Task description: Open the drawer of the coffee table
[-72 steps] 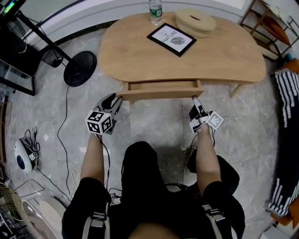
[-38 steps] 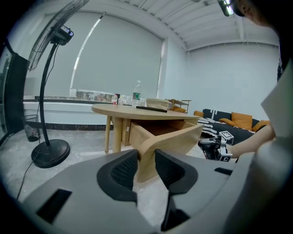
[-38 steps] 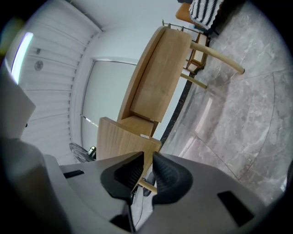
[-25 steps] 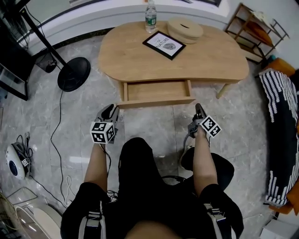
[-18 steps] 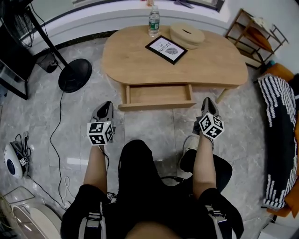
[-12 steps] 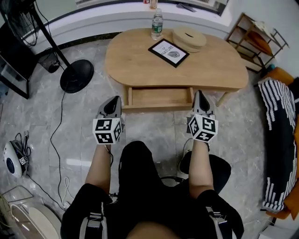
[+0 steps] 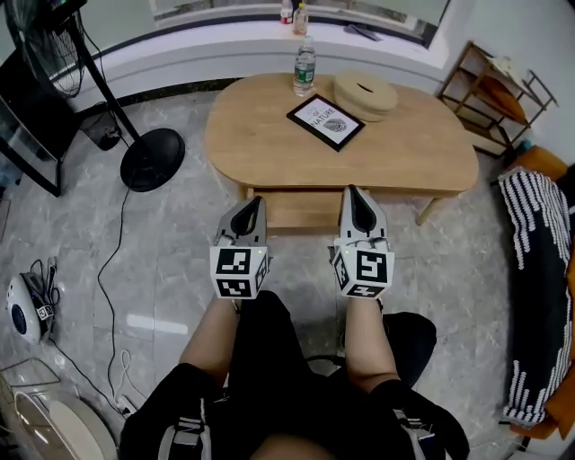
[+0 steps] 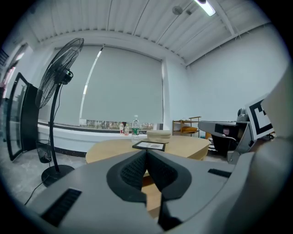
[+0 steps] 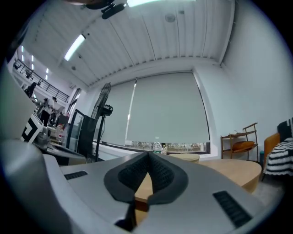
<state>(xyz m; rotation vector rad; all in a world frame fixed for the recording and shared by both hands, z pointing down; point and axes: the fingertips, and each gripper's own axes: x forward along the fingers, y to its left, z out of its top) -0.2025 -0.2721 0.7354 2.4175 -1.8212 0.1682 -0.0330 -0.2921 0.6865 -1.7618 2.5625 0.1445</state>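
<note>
Our left hand-held gripper and right hand-held gripper are up side by side, both with jaws pinched together on nothing. Beyond their tips the drawer sticks out from under the wooden surface, framed print on top.

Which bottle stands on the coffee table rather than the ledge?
The clear water bottle at the far edge of the coffee table, just behind the framed print; the two smaller bottles stand on the white ledge beyond.
</note>
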